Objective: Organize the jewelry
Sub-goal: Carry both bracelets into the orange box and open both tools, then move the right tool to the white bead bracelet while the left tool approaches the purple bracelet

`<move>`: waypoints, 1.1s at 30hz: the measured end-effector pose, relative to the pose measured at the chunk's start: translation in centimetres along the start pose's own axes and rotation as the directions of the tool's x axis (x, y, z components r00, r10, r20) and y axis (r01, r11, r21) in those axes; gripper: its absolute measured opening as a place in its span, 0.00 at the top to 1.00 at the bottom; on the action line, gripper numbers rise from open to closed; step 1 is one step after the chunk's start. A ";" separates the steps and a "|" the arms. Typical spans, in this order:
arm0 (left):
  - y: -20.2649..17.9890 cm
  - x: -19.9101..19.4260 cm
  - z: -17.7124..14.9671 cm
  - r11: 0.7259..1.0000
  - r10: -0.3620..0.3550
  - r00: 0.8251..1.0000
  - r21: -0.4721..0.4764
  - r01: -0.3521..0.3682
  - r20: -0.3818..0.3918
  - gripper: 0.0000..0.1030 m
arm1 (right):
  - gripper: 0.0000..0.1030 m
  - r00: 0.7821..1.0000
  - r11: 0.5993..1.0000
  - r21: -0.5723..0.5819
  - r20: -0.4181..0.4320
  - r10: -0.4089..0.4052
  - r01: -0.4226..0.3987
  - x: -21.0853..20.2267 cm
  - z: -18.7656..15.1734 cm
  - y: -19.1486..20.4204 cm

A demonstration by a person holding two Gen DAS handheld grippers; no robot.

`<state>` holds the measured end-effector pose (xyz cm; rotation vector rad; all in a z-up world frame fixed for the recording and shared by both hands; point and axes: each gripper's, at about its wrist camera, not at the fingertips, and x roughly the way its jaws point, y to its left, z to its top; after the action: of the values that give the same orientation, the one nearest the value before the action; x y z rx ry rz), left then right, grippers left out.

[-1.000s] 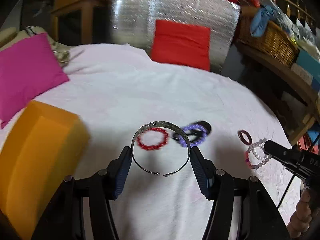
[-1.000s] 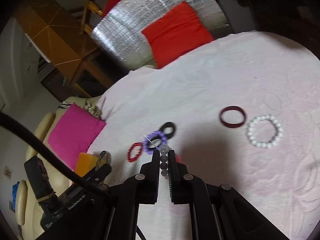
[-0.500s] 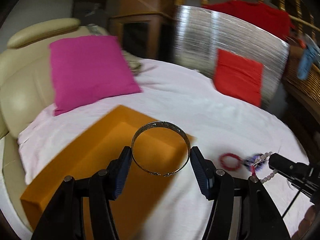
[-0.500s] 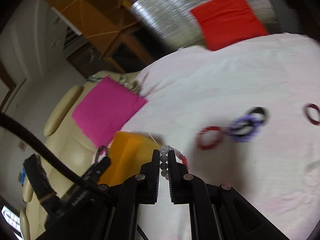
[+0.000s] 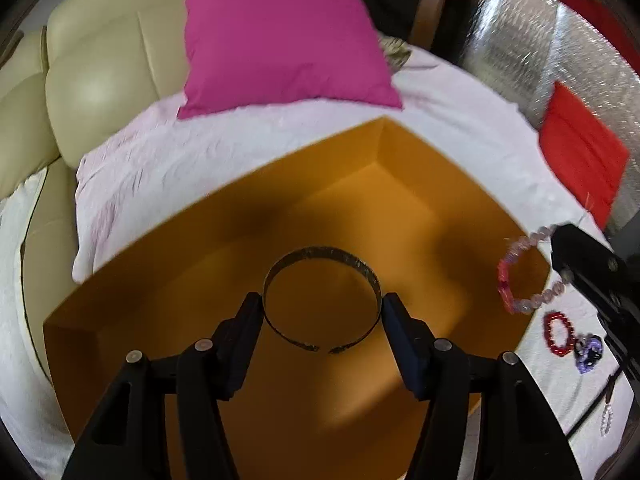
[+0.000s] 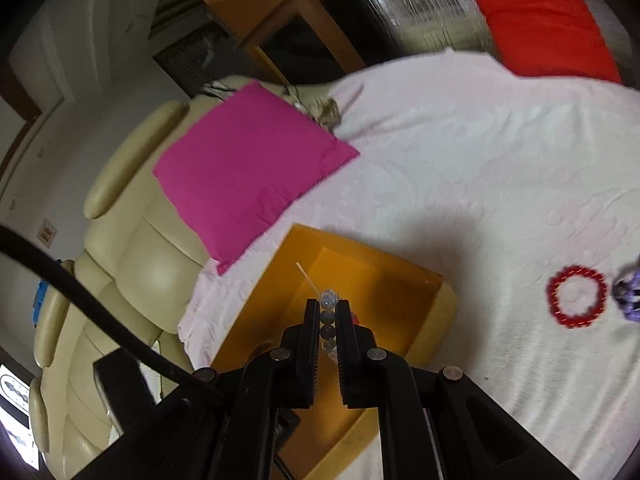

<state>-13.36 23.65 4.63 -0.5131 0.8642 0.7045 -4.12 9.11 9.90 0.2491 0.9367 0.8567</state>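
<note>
Orange box (image 5: pixel 360 184) now lies under both grippers, no longer off beside us: our left gripper (image 5: pixel 322 310) clasps the metal bangle (image 5: pixel 320 256), our right gripper (image 6: pixel 328 312) pinches the beaded bracelet (image 6: pixel 327 320), ready for dropping.

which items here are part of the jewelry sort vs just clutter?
Part of the job:
- metal bangle, in left gripper
- pale beaded bracelet, in right gripper
- orange box, the bin
- red bead bracelet, on the sheet
- purple bracelet, beside it

Just lying about:
- pink cushion
- red cushion
- cream sofa
- silver foil panel
</note>
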 end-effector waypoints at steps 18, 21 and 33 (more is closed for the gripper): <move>-6.1 -4.7 -1.4 0.985 0.043 0.957 0.147 -0.089 0.287 0.33 | 0.79 0.987 0.992 0.092 0.128 -0.101 0.089 -9.0 -0.6 -6.8; -8.1 -5.8 -2.3 0.976 0.006 0.941 0.204 -0.080 0.339 0.33 | 0.79 0.975 0.981 0.134 0.159 -0.157 0.136 -12.9 -1.4 -10.2; -16.3 -6.5 -6.3 0.902 -0.095 0.926 0.425 -0.075 0.364 0.29 | 0.71 0.910 0.854 0.477 0.228 -0.346 0.205 -24.0 -7.2 -25.3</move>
<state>-7.47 6.41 8.51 0.0242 0.6234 0.5525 -3.43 -26.33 6.60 0.6100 0.8382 0.3073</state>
